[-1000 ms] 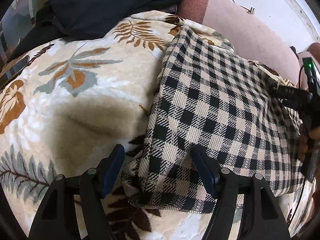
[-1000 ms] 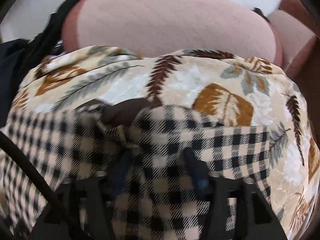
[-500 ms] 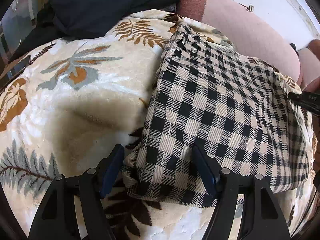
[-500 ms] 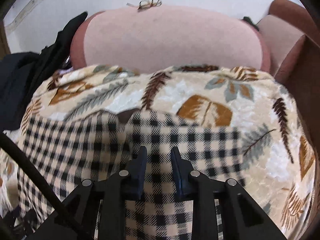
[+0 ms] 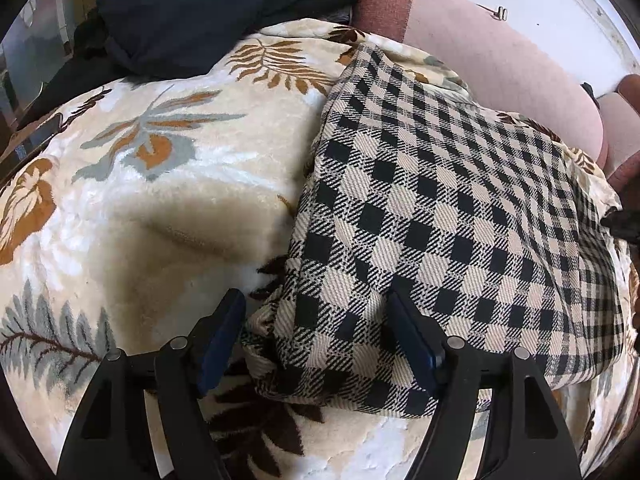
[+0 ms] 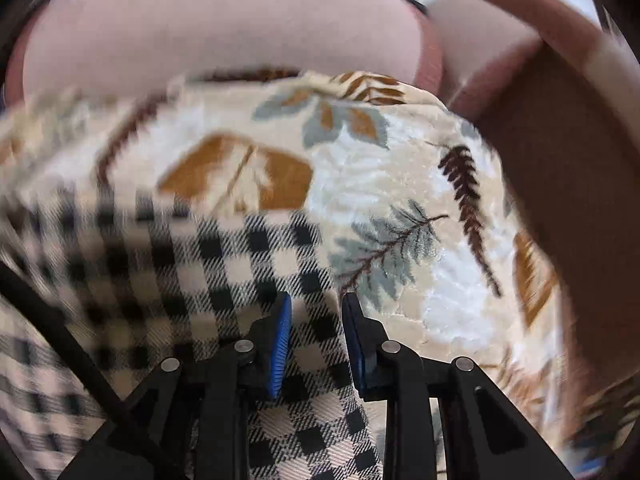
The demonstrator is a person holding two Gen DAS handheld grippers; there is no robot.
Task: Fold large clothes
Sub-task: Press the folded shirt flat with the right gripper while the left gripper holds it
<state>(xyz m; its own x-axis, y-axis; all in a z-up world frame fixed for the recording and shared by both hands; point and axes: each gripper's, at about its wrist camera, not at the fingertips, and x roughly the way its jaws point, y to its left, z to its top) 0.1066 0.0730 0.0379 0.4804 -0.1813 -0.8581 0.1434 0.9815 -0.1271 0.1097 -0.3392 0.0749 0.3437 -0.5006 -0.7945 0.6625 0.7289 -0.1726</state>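
Left tongs (image 5: 314,326) spread wide over folded checked garment (image 5: 448,220) corner, nothing gripped | right tongs (image 6: 316,332) narrowly parted, nothing gripped, above garment edge | garment laid on leaf-print blanket (image 5: 168,200) | dark clothes (image 5: 180,12) piled behind

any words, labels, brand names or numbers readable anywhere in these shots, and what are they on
None can be read in either view.
Checked garment: woven black and cream pattern only, no tag or label showing.
Leaf-print blanket: printed leaves, no lettering.
Dark clothing at the back: no print visible.
Left hand-held gripper and right hand-held gripper: plain black with blue pads, no markings showing.
The right wrist view is motion-blurred, so small text there would be lost.
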